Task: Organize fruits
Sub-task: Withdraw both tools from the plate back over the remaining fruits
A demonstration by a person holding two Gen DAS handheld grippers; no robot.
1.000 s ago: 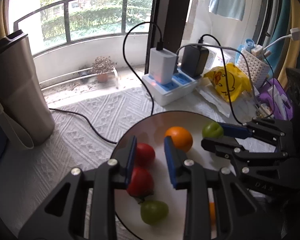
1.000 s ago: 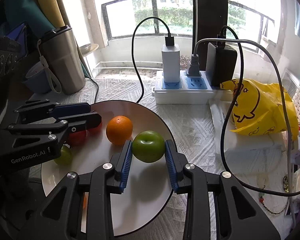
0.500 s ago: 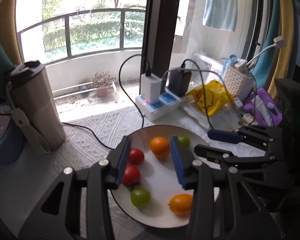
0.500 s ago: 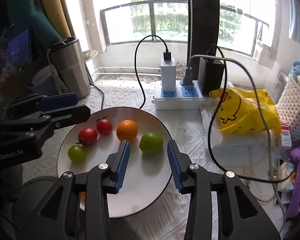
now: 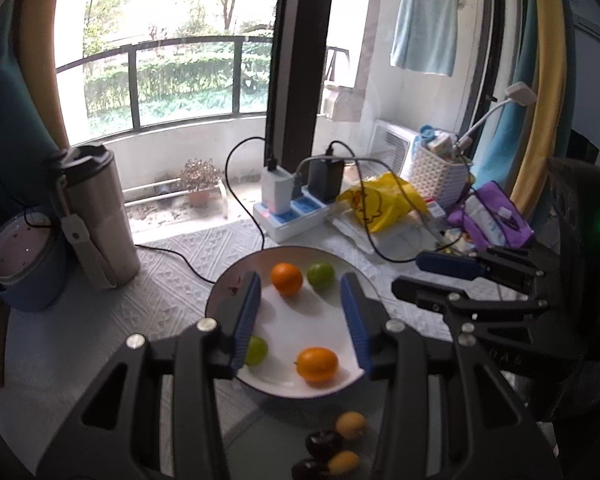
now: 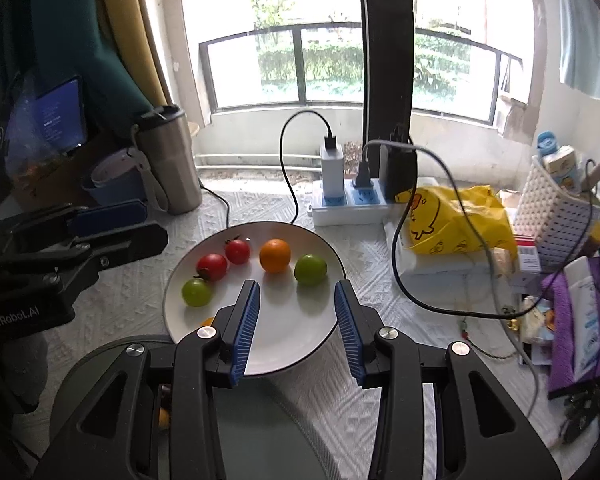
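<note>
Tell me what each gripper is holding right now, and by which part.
Nothing is held. The left gripper and right gripper both stand open and empty above the white plate; the fruits lie loose on it.

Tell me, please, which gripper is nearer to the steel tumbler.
Left. The left gripper sits beside the plate, just before the steel tumbler; the right gripper hovers over the plate's near edge, farther away.

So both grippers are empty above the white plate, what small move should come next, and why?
Probably lower the left gripper to the fruit in the darker dish at the near edge. Its jaws, just opened, hold nothing, and that fruit is still off the white plate.
</note>
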